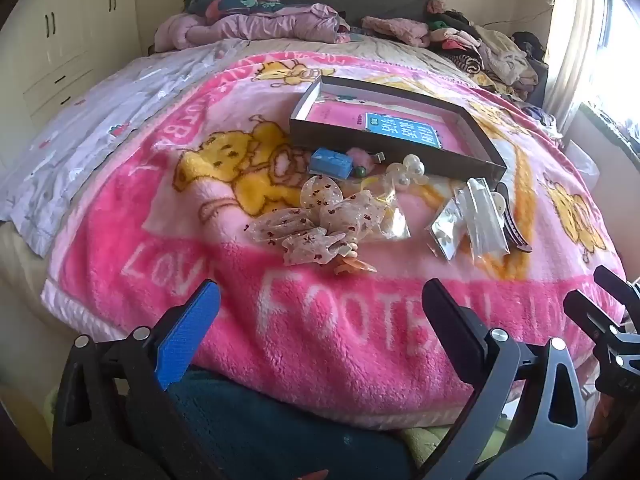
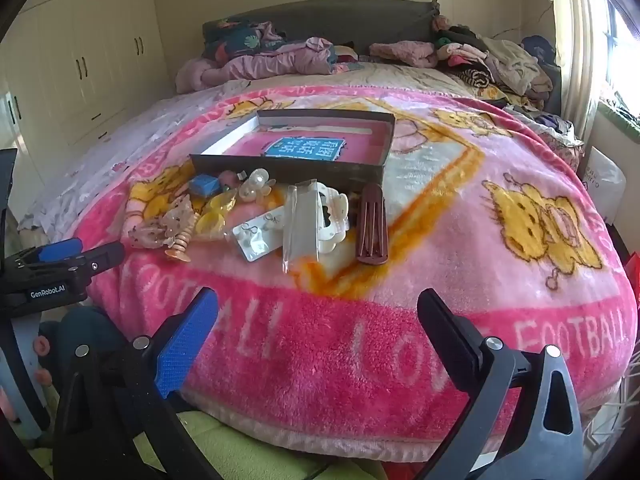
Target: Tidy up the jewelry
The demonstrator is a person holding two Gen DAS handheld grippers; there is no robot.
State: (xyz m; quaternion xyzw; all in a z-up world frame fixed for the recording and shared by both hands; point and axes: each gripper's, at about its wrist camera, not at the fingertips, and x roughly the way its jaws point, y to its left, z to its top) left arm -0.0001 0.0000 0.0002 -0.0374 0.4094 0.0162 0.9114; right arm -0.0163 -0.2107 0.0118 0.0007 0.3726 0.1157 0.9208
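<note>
A shallow dark box with a pink lining lies open on the pink blanket. In front of it lies a heap of jewelry and hair pieces: a sheer patterned bow, a blue block, pearl clips, clear packets, an earring card and a brown hair clip. My left gripper is open and empty, near the bed's front edge. My right gripper is open and empty, to its right.
The bed is covered by a pink blanket with yellow bears. Piled clothes and bedding lie at the headboard. White wardrobes stand at the left, a bright window at the right.
</note>
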